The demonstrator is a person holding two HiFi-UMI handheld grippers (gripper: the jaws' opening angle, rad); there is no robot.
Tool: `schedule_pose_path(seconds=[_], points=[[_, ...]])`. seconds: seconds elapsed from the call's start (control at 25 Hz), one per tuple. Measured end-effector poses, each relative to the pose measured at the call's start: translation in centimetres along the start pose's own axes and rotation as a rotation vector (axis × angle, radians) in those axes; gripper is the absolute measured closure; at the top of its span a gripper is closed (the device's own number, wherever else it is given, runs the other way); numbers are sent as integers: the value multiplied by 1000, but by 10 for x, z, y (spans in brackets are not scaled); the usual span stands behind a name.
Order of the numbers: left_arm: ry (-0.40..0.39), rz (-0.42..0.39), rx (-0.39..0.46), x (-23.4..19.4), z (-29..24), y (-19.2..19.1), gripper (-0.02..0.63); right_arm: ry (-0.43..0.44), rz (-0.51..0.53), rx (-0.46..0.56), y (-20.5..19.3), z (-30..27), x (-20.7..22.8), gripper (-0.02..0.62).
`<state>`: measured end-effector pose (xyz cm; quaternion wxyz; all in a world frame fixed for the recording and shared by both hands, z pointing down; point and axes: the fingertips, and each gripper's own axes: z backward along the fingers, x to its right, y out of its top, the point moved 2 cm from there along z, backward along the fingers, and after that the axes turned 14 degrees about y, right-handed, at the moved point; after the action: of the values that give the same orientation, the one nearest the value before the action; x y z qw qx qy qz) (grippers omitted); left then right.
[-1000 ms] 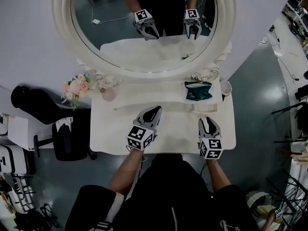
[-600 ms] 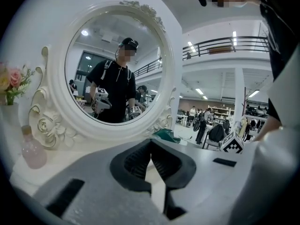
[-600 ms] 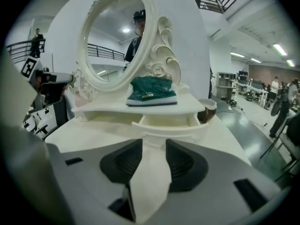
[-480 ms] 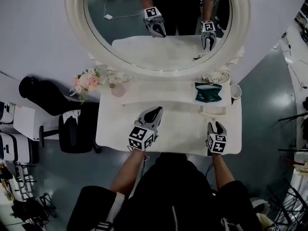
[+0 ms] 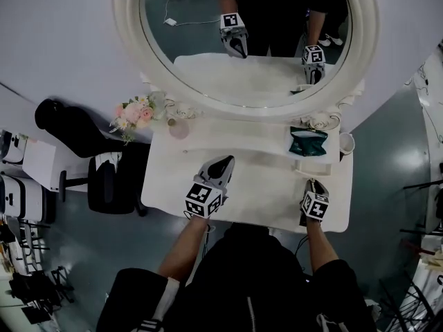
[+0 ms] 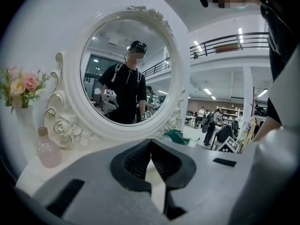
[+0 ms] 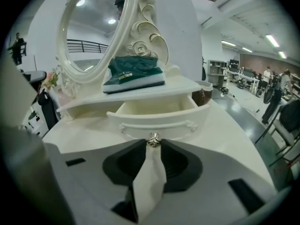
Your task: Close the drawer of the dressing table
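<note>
The white dressing table [image 5: 256, 189] has a small drawer [image 5: 309, 166] pulled out at its right, under a low shelf. In the right gripper view the drawer front [image 7: 159, 118] faces me, and its metal knob [image 7: 153, 139] sits right between my jaw tips. My right gripper [image 7: 153, 143] is closing around the knob, with a slim gap still showing. In the head view the right gripper [image 5: 315, 184] points at the drawer front. My left gripper [image 5: 227, 160] hovers over the table's middle, shut with nothing in it [image 6: 150, 142].
A green packet [image 5: 306, 142] lies on the shelf above the drawer, with a cup [image 5: 346, 143] to its right. A pink bottle [image 5: 178, 128] and flowers [image 5: 133, 113] stand at the back left. The round mirror [image 5: 249, 33] rises behind. A dark chair [image 5: 111, 182] stands left of the table.
My right gripper has dropped toward the table's front right and tilted down at the drawer front, its jaws narrower than before. The left gripper has barely shifted.
</note>
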<state>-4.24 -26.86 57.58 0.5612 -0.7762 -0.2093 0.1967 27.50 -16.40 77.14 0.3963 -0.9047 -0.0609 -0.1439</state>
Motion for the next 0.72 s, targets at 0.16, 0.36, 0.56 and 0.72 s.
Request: schedule_pose_path(seconds=[0.16, 0.36, 0.56, 0.72], points=[[15, 4, -1, -5, 0, 0, 601, 2, 10, -29, 0, 0, 1, 497], [22, 3, -4, -7, -3, 0, 601, 1, 24, -20, 7, 3, 0, 500], [25, 2, -11, -7, -4, 0, 601, 22, 17, -40, 9, 0, 1, 500], [27, 1, -12, -7, -6, 0, 601, 31, 14, -41, 14, -4, 3, 500]])
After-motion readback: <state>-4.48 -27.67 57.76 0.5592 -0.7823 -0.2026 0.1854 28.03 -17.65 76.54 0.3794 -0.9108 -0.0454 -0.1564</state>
